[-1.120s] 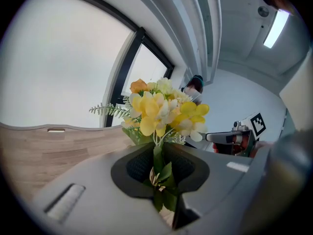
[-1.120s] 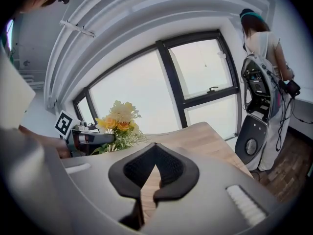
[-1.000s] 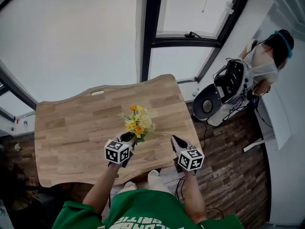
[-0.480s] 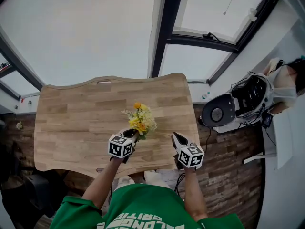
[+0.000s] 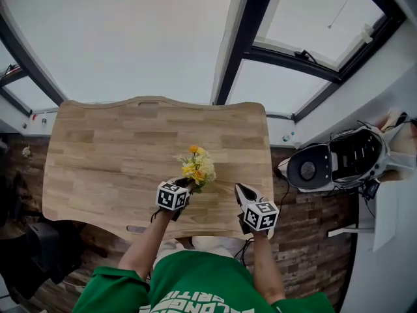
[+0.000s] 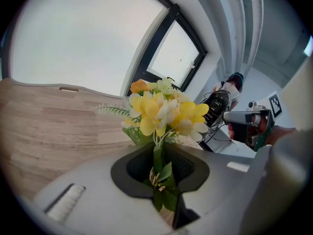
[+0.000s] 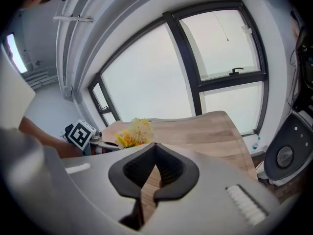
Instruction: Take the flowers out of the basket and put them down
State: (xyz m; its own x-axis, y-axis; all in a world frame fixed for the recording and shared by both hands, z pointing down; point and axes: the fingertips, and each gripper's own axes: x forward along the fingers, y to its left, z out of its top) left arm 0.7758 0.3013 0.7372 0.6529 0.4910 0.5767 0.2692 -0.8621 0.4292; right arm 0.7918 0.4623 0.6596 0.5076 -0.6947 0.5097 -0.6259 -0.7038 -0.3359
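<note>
A bunch of yellow, orange and white flowers (image 5: 197, 167) with green leaves is held up over the near middle of the wooden table (image 5: 104, 149). My left gripper (image 5: 185, 185) is shut on the green stems (image 6: 157, 166). In the left gripper view the blooms (image 6: 161, 110) stand upright just beyond the jaws. My right gripper (image 5: 242, 190) hovers to the right of the flowers near the table's front edge, apart from them. Its jaws (image 7: 155, 147) meet at the tips with nothing between them. The right gripper view shows the flowers (image 7: 133, 132) at its left.
Large windows with dark frames (image 5: 251, 38) run behind the table. A white and black machine (image 5: 339, 163) stands on the brick-patterned floor to the right, with a person beside it. A dark chair (image 5: 39, 256) stands at the lower left.
Both grippers have sunk toward the table. The left one has carried the flowers down with it, still gripping the stems. The right gripper stays shut and empty.
</note>
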